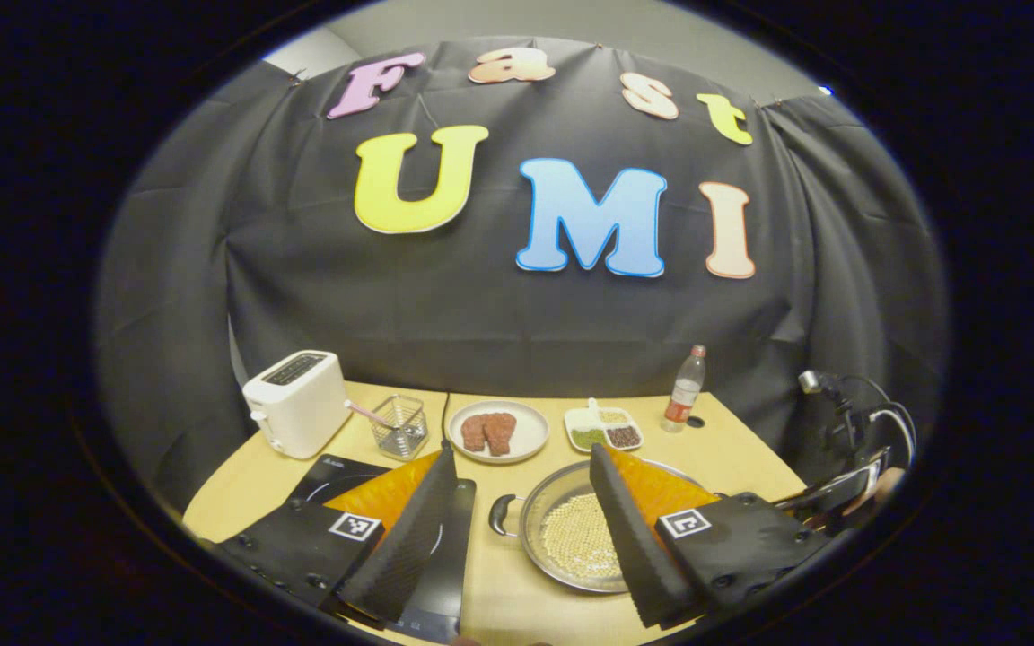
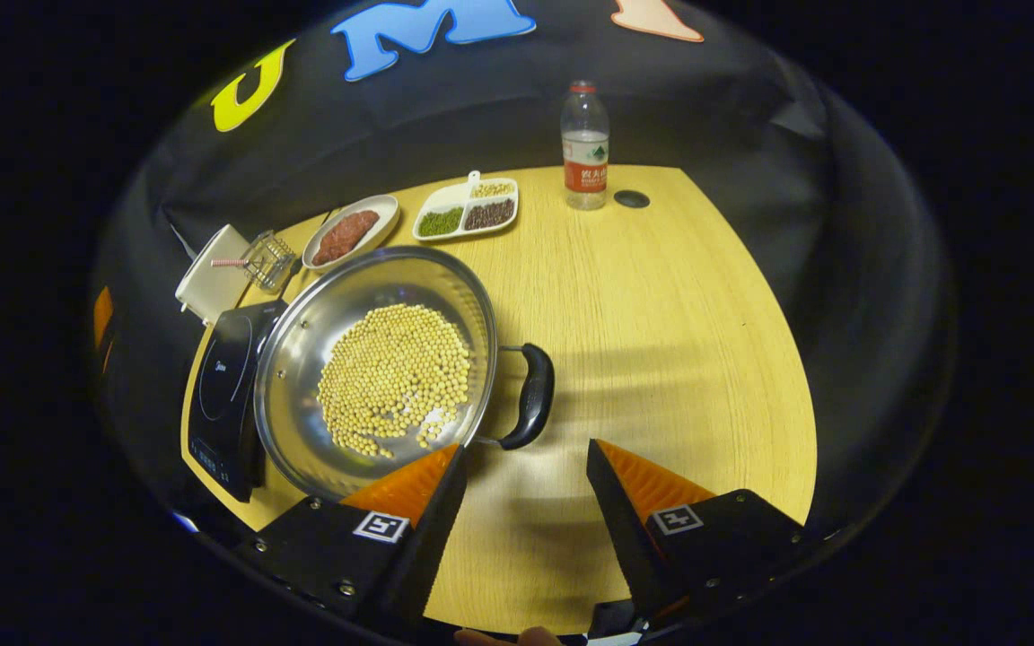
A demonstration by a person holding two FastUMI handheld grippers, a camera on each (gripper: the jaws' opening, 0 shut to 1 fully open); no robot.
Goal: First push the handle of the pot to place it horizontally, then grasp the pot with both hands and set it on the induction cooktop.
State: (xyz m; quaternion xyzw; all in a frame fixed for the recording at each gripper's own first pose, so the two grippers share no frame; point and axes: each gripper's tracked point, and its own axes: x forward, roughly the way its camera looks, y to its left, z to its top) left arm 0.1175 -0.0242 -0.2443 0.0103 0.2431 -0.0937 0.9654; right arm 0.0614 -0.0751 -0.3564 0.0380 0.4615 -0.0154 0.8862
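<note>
While the pot (image 2: 373, 368) sits on the desk (image 2: 679, 341) just right of the cooktop (image 2: 225, 377), its rim overlapping the cooktop's edge in the right gripper view, the right gripper (image 2: 526, 498) hangs wide open near its black handle (image 2: 530, 395), touching nothing. Yellow beans (image 2: 396, 377) cover the pot's bottom. Seen from the left gripper view, the left gripper (image 1: 521, 502) is also spread wide and empty, one finger over the cooktop (image 1: 445, 538), the other over the pot (image 1: 571, 538), whose near handle (image 1: 503, 514) lies between them. Farther back stand a toaster (image 1: 297, 404), a wire basket (image 1: 400, 426), a plate (image 1: 499, 431) of meat, a divided dish (image 1: 605, 428) and a bottle (image 1: 686, 388).
</note>
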